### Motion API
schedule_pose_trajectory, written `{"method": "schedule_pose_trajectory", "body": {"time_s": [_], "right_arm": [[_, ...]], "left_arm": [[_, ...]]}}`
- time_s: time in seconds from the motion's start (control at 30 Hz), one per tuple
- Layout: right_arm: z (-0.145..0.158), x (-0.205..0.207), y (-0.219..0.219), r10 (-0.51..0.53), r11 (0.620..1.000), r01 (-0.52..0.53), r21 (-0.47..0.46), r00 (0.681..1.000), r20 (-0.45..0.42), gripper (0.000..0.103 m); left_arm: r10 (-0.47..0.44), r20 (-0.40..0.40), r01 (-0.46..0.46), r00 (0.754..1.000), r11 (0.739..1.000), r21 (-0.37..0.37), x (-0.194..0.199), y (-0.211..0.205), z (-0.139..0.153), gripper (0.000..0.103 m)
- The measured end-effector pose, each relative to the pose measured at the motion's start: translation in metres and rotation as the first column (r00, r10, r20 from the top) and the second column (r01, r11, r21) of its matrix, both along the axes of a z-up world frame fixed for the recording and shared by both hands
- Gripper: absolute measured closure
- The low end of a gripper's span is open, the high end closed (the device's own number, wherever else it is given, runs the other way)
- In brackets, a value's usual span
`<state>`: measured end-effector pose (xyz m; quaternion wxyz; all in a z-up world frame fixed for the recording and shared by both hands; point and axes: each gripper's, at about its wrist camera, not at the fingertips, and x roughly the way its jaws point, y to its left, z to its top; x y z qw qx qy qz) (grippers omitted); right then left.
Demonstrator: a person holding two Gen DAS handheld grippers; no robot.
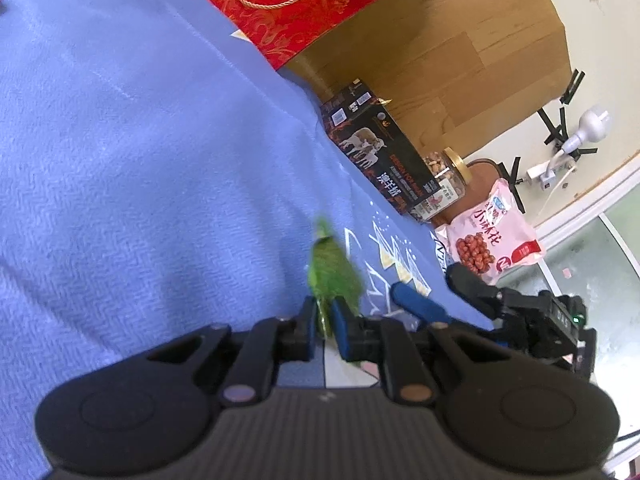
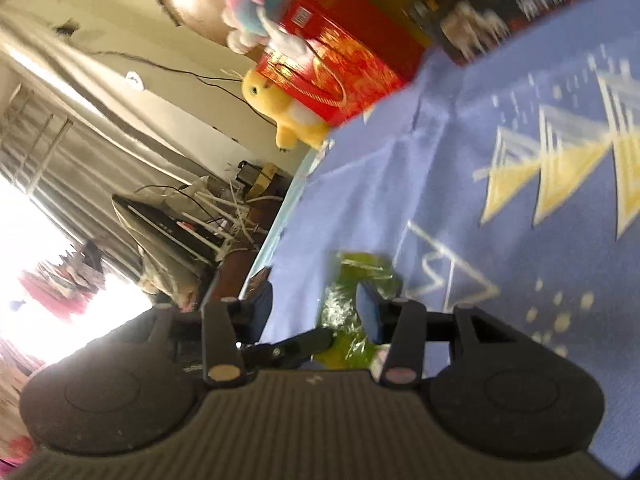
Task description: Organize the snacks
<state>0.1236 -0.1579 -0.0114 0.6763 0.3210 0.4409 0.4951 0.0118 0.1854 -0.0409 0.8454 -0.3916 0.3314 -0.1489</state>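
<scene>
A green snack packet hangs over the blue bedspread, and my left gripper is shut on its lower end. The same green packet shows blurred in the right wrist view, between the spread fingers of my right gripper, which is open around it. The right gripper also appears in the left wrist view, just right of the packet. A pink snack bag, a nut jar and a black box line the bed's far edge.
A red gift bag and plush toys sit at the head of the bed against a wooden headboard. A side stand with cables and a bright window lie beyond the bed's edge.
</scene>
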Motion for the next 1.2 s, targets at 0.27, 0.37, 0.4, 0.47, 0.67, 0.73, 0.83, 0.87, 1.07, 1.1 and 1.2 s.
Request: {"method": "schedule_pose_trajectory", "body": {"time_s": [0.27, 0.37, 0.4, 0.47, 0.67, 0.73, 0.83, 0.87, 1.07, 1.1, 1.2], "right_arm": [[0.018, -0.017, 0.023, 0.029, 0.987, 0.001, -0.161, 0.982, 0.186, 0.053], [0.024, -0.015, 0.021, 0.003, 0.968, 0.056, -0.246, 0.972, 0.236, 0.053], [0.024, -0.014, 0.021, 0.008, 0.955, 0.065, -0.288, 0.970, 0.245, 0.053], [0.022, -0.012, 0.021, 0.028, 0.945, 0.055, -0.323, 0.969, 0.247, 0.054], [0.013, -0.008, 0.036, 0.032, 0.963, 0.021, -0.270, 0.981, 0.190, 0.052], [0.014, -0.008, 0.040, 0.020, 0.965, 0.031, -0.261, 0.981, 0.192, 0.052], [0.013, -0.007, 0.033, -0.005, 0.983, 0.033, -0.179, 0.987, 0.158, 0.052], [0.012, -0.004, 0.026, -0.012, 0.992, 0.028, -0.124, 0.992, 0.123, 0.052], [-0.002, 0.004, 0.016, -0.021, 0.994, 0.023, -0.106, 1.000, 0.020, 0.063], [0.001, 0.000, 0.019, -0.009, 0.990, 0.017, -0.140, 0.998, 0.059, 0.066], [0.012, -0.012, 0.031, 0.028, 0.974, 0.011, -0.224, 0.985, 0.171, 0.062]], "left_arm": [[-0.011, 0.006, 0.011, 1.000, 1.000, -0.010, 0.000, 0.002, -0.001, 0.093], [-0.016, 0.007, 0.017, 1.000, 1.000, -0.024, -0.001, 0.005, -0.002, 0.093], [-0.017, 0.005, 0.017, 1.000, 0.999, -0.037, -0.001, 0.006, -0.003, 0.093], [-0.017, 0.003, 0.017, 1.000, 0.998, -0.064, -0.001, 0.009, -0.005, 0.093], [-0.018, 0.000, 0.018, 1.000, 0.996, -0.082, -0.001, 0.010, -0.006, 0.094], [-0.018, -0.001, 0.018, 1.000, 0.997, -0.075, -0.001, 0.010, -0.006, 0.094], [-0.019, -0.006, 0.018, 1.000, 0.997, -0.081, -0.001, 0.012, -0.006, 0.094], [-0.019, -0.006, 0.018, 1.000, 0.995, -0.093, -0.002, 0.014, -0.007, 0.094], [-0.022, -0.011, 0.021, 1.000, 0.994, -0.111, -0.001, 0.016, -0.008, 0.095], [-0.021, -0.010, 0.020, 1.000, 0.994, -0.103, -0.001, 0.015, -0.007, 0.095], [-0.019, -0.016, 0.017, 1.000, 0.993, -0.120, -0.001, 0.017, -0.009, 0.095]]}}
